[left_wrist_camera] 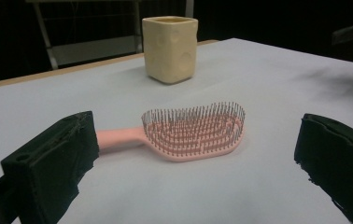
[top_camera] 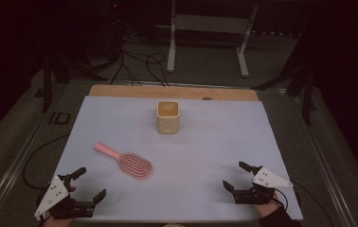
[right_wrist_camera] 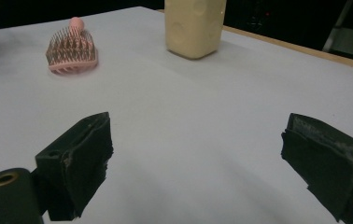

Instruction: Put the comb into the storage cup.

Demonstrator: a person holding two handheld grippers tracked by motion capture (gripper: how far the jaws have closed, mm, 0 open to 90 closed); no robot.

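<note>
2 grippers low at the near table edge, left gripper jaws spread wide, empty, facing pink plastic bristle hairbrush, right gripper jaws wide, empty, cream ceramic square cup beyond

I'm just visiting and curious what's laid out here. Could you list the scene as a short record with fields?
Surface: pale sheet over the table
Brush: pink hairbrush, lying flat, bristles up, handle pointing to the far left
Cup: cream square cup, upright, beyond the brush
Left gripper: open, holding nothing, near the brush
Right gripper: open, holding nothing, at the near right
Contact: neither gripper touches brush or cup
</note>
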